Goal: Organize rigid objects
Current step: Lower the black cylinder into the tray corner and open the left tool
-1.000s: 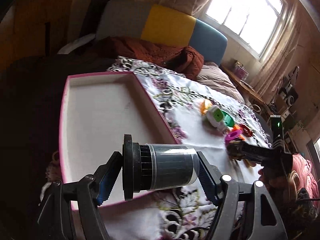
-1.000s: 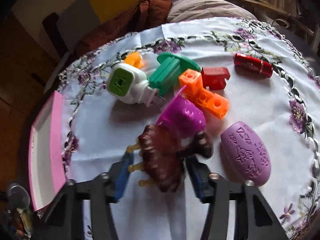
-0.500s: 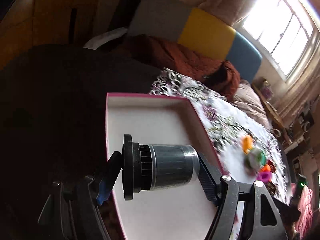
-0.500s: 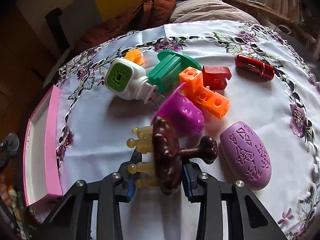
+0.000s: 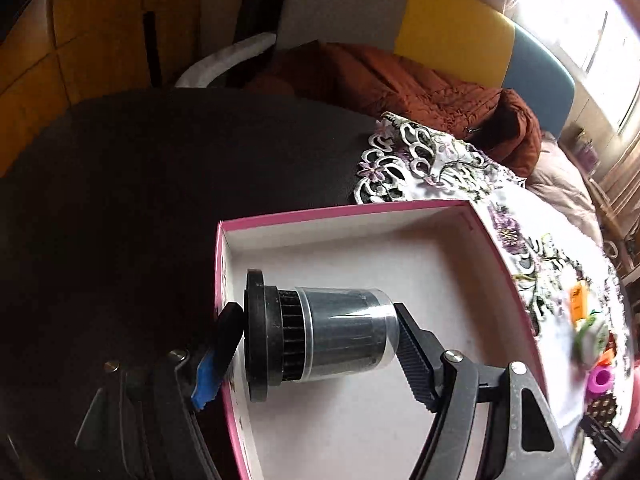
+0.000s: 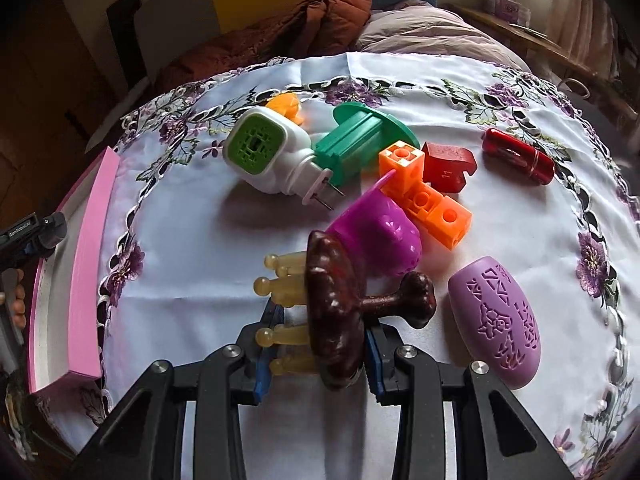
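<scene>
My left gripper (image 5: 316, 320) is shut on a black ribbed cylinder (image 5: 320, 332) with a wide flange and a clear sleeve. It holds the cylinder sideways over the white floor of the pink-rimmed tray (image 5: 400, 240), near the tray's far left corner. In the right wrist view my right gripper (image 6: 320, 332) is shut on a dark brown massager (image 6: 332, 300). The massager's yellowish pegs point left and its knobbed handle points right, just above the tablecloth. The tray's pink wall (image 6: 92, 240) shows at the left table edge.
On the flowered cloth lie a white-and-green plug (image 6: 264, 152), a green piece (image 6: 356, 140), orange blocks (image 6: 424, 196), a red block (image 6: 448, 164), a red cylinder (image 6: 518, 154), a magenta piece (image 6: 380, 236) and a purple oval (image 6: 496, 328). A sofa with a brown quilt (image 5: 400, 80) stands behind.
My left gripper carried the black cylinder left, from the tray's table-side rim to over its far left part. In my right gripper the massager went from tilted to standing on edge.
</scene>
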`<state>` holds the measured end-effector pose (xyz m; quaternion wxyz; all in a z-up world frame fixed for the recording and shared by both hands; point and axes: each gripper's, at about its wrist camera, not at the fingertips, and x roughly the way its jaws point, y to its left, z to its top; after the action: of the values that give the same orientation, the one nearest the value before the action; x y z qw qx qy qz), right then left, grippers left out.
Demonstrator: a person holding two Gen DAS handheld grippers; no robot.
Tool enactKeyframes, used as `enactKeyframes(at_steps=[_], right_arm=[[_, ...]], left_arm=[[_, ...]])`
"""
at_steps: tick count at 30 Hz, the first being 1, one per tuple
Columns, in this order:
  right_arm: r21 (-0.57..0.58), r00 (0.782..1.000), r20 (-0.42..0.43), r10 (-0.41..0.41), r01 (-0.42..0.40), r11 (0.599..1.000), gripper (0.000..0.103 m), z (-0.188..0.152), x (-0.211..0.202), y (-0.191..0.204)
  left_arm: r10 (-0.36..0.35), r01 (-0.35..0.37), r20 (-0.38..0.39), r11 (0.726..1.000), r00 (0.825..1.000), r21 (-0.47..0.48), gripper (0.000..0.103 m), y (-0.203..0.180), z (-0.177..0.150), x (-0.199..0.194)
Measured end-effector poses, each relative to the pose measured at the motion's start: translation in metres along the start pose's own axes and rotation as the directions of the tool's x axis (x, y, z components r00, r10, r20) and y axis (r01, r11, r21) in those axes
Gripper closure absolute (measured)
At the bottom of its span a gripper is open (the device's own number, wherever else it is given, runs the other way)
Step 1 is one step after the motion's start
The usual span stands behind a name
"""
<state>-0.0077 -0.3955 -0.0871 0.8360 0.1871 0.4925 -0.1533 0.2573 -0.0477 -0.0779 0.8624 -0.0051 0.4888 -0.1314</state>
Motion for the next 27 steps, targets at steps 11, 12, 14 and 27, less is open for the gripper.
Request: enactKeyframes(at_steps=[11, 12, 14, 27], right_arm=[[0.006, 1.000, -0.003, 0.008, -0.008, 1.000, 0.066, 0.000, 0.001, -0.001], [0.005, 1.000, -0.003, 0.007, -0.007, 1.000, 0.066, 0.000, 0.001, 0.000], [0.005, 1.000, -0.001, 0.007, -0.007, 1.000, 0.066, 0.000, 0.001, 0.000], [-0.049, 0.999, 0.015, -0.034, 0.035, 0.998, 0.066, -0.002, 0.003, 0.006]], left_arm=[[0.016, -0.015, 0.103, 1.000, 0.995, -0.006, 0.018, 0.002, -0.018, -0.052], [0.020, -0.019, 0.113, 1.000, 0.993, -0.009, 0.018, 0.002, -0.025, -0.062], [0.019, -0.018, 0.131, 1.000, 0.991, -0.006, 0.018, 0.000, -0.039, -0.079], [-0.023, 0.016, 0.118, 0.998, 0.993, 0.063, 0.028, -0.042, -0.157, -0.128]])
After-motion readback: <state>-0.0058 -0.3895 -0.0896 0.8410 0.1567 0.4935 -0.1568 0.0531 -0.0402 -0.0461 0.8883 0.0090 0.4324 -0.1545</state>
